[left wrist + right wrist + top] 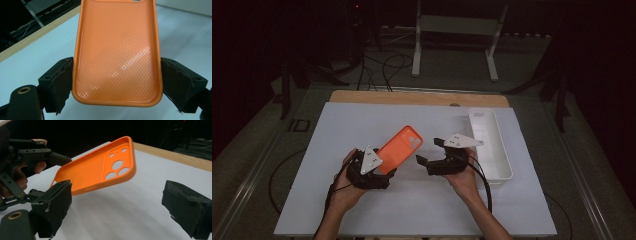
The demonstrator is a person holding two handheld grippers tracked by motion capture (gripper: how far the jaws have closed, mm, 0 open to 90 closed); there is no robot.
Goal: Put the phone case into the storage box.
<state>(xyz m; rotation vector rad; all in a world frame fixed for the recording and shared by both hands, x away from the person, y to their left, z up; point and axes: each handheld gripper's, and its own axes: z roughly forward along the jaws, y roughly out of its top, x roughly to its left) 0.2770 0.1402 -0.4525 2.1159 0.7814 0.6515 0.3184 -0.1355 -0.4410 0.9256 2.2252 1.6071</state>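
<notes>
Orange silicone phone case — held up off the white table mat near the middle of the high view, inner side facing up, camera cut-outs at its far end. The left gripper is clamped across the case's width at the near, bottom end; in the left gripper view both black foam pads press the case's two long edges, so the grip is across the short axis. The long axis runs away from that gripper, up and to the right in the high view, tilted upward off the mat.

Now the right gripper — jaws spread wide, nothing between them, sitting just right of the case and pointing left toward it. In the right gripper view the case hangs in the upper middle of the frame, cut-out end nearest, with the left gripper at the frame's left. So the free end is the one on offer, and the right hand is the nearer to it. White plastic tray waits at the right edge of the mat, behind that hand.
</notes>
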